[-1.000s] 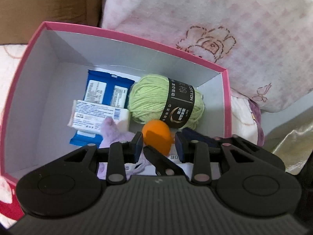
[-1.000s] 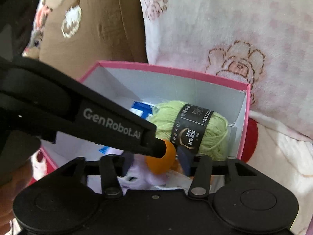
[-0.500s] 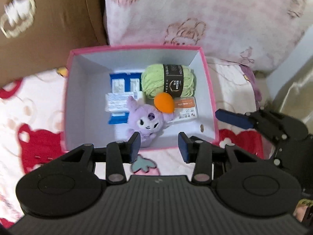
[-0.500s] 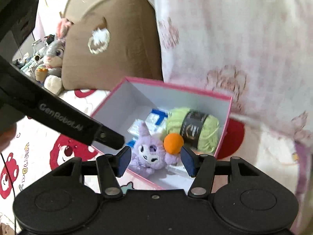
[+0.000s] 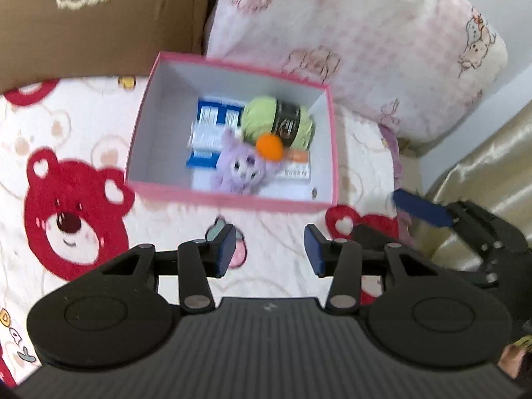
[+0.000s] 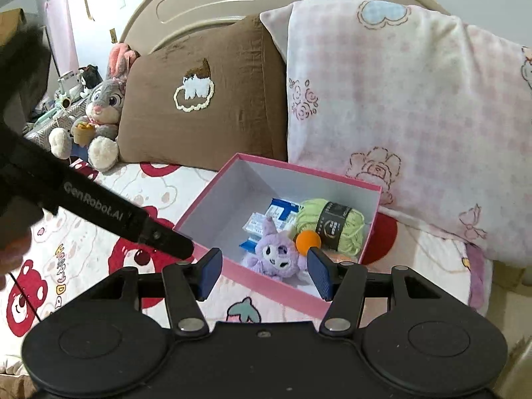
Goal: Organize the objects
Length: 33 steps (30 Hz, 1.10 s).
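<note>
Both grippers [image 5: 271, 249] [image 6: 264, 274] empty above filled pink box [image 5: 232, 198]

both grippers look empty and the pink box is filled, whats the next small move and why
Probably swing one gripper off to look for anything loose. The pink box already holds the yarn, orange ball, purple plush and blue packets. The left gripper and right gripper are both open with nothing between the pads, and no lid or stray item shows on the bedspread.
</note>
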Each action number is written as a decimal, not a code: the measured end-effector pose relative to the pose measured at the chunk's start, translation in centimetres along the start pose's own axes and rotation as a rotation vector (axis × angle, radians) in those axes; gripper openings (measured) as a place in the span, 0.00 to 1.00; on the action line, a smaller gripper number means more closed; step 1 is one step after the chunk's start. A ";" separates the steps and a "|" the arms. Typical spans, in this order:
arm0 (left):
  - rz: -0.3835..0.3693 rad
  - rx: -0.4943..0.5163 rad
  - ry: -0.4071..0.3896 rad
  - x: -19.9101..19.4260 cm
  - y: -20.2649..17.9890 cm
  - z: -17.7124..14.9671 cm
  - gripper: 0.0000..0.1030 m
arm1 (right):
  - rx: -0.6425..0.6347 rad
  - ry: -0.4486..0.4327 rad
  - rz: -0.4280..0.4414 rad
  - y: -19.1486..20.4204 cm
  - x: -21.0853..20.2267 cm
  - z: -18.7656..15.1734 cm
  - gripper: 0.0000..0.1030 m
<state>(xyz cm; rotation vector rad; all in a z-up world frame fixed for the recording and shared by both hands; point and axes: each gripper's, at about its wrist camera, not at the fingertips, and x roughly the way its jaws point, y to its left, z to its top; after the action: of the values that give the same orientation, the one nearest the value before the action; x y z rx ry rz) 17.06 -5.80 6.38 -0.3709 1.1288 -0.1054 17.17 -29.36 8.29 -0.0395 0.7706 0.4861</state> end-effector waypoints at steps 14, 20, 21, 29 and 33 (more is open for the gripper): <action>0.122 0.109 -0.101 0.1 7.4 -2.2 0.49 | 0.022 -0.015 -0.089 3.3 0.1 -4.0 0.73; 0.189 0.164 -0.119 1.5 7.6 -4.3 0.58 | 0.023 -0.023 -0.173 4.9 1.2 -5.7 0.82; 0.189 0.167 -0.121 1.7 7.5 -4.6 0.60 | 0.027 -0.021 -0.184 5.1 1.4 -5.9 0.85; 0.193 0.168 -0.108 3.0 6.5 -6.9 0.77 | 0.077 0.020 -0.260 5.7 2.8 -7.6 0.91; 0.214 0.178 -0.085 3.8 6.4 -7.9 0.85 | 0.094 0.032 -0.286 5.6 3.2 -8.3 0.92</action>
<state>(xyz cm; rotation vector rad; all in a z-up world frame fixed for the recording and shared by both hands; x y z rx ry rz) 10.94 -2.68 -2.05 -0.0935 1.0592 -0.0010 11.26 -24.82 0.90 -0.0685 0.8036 0.1780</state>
